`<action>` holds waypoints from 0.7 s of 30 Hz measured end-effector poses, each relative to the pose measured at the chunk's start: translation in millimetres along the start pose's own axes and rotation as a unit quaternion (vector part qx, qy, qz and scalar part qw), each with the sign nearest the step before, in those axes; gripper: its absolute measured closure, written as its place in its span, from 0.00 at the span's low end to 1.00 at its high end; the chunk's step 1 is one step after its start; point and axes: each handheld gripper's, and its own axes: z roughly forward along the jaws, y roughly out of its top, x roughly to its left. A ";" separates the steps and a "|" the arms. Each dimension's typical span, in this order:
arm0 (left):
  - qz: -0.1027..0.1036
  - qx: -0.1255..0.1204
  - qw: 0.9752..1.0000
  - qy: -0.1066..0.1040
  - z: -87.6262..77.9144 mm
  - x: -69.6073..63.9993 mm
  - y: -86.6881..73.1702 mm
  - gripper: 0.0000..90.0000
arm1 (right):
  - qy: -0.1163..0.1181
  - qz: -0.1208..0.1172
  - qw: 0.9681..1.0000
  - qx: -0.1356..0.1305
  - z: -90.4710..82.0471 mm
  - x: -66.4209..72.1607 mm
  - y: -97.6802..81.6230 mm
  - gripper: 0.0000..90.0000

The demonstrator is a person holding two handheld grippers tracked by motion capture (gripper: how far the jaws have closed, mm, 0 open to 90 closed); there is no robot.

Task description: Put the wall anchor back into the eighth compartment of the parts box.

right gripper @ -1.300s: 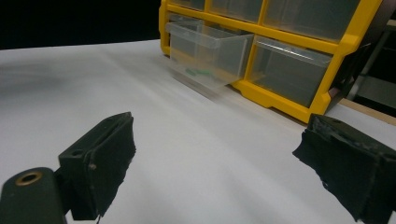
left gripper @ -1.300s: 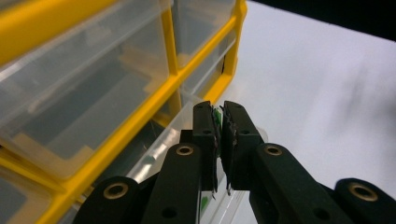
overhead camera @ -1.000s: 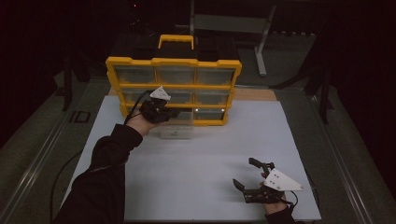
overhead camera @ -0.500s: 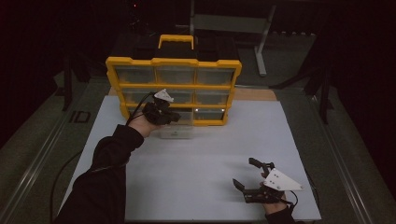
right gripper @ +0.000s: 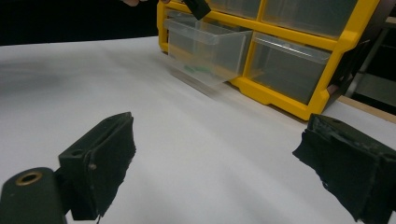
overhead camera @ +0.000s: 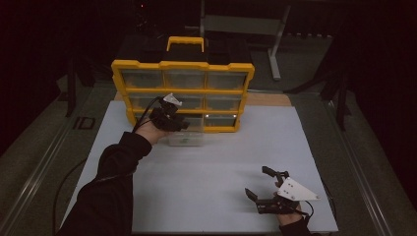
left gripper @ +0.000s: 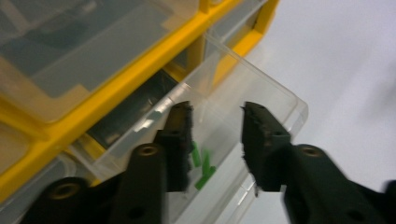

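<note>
A yellow organizer (overhead camera: pixel 183 91) with clear drawers stands at the back of the white mat. Its bottom middle drawer (overhead camera: pixel 187 139) is pulled out onto the mat. In the left gripper view the drawer (left gripper: pixel 264 91) holds a few small green pieces (left gripper: pixel 203 164). My left gripper (overhead camera: pixel 184 124) hovers over the drawer's back part, close to the organizer front. Its jaws (left gripper: pixel 215 111) are open, with nothing between them. My right gripper (overhead camera: pixel 255 181) rests low at the front right of the mat, open and empty. From there the drawer (right gripper: pixel 205 46) and green pieces (right gripper: pixel 198 70) show far off.
The white mat (overhead camera: pixel 211 167) covers the table between the organizer and my right gripper. The other drawers of the organizer (right gripper: pixel 285 58) are pushed in. A metal frame (overhead camera: pixel 275 44) stands behind the table, and a rail (overhead camera: pixel 364 187) runs along the right edge.
My left gripper has shifted slightly to the right above the open drawer. The drawer and my right gripper have stayed put.
</note>
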 end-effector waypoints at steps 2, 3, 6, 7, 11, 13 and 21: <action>-0.001 -0.006 1.000 0.000 -2.2 0.1 -0.6 0.56 | 0.000 0.001 1.000 0.001 -0.3 0.2 0.1 0.10; -0.002 -0.007 1.000 -0.001 -2.8 0.0 -0.8 0.52 | 0.000 0.001 1.000 0.000 -0.4 0.2 0.1 0.10; 0.001 -0.004 1.000 -0.002 -4.6 -1.7 -1.9 0.36 | 0.000 0.001 1.000 0.000 -0.2 -0.1 0.0 0.10; 0.001 -0.005 1.000 -0.005 -5.0 -2.1 -2.5 0.31 | -0.001 0.002 1.000 0.001 -0.3 0.1 0.1 0.10; 0.001 -0.014 1.000 -0.009 -10.1 -5.7 -5.0 0.18 | -0.001 0.000 1.000 0.000 -0.4 0.1 0.4 0.10; -0.004 -0.024 0.999 -0.024 -13.5 -6.5 -7.3 0.12 | -0.002 0.000 1.000 0.000 -0.7 0.0 0.4 0.10; -0.011 -0.043 0.998 -0.036 -23.2 -8.6 -19.9 0.00 | -0.002 0.000 1.000 0.000 -0.5 0.0 0.6 0.10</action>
